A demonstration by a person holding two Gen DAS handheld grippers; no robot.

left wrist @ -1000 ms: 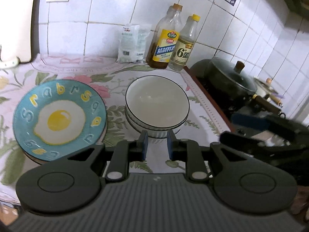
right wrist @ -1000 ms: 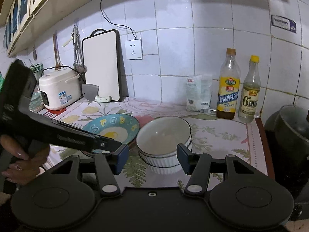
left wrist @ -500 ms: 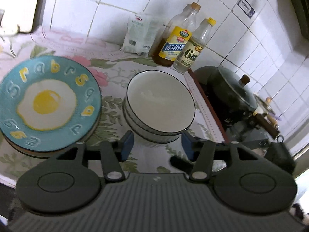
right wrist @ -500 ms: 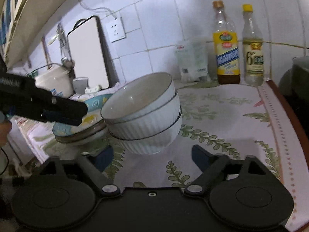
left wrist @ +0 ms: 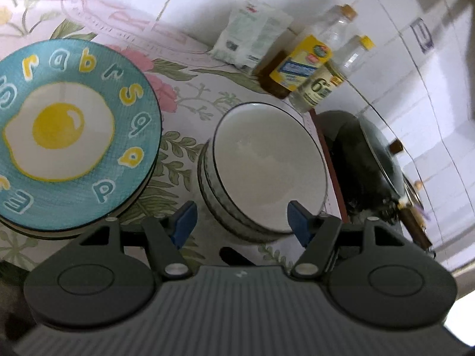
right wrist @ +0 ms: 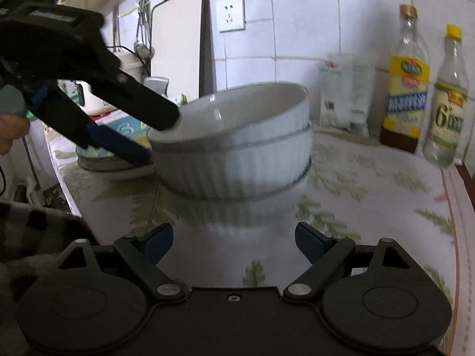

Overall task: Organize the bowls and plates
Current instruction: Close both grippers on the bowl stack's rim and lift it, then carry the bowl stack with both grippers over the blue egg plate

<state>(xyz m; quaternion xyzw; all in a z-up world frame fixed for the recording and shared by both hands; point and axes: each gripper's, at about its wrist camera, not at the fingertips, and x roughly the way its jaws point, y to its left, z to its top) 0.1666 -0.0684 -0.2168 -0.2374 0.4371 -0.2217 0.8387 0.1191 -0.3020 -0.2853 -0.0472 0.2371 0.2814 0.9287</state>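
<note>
Left gripper [left wrist: 240, 222]: jaws opening, straddling the near rim of the bowls, pads apart from it
Right gripper [right wrist: 234, 241]: jaws wide, nothing between, just short of the bowls
Bowls [left wrist: 267, 166]: stacked, on the floral cloth [left wrist: 190, 95]
Plate [left wrist: 71, 130]: left of the bowls, near
Bottles [left wrist: 299, 71]: behind the bowls, at the wall

Stacked bowls [left wrist: 267, 166] right of the plates [left wrist: 71, 136]; 2 bottles [left wrist: 299, 71] behind them by the wall
</note>
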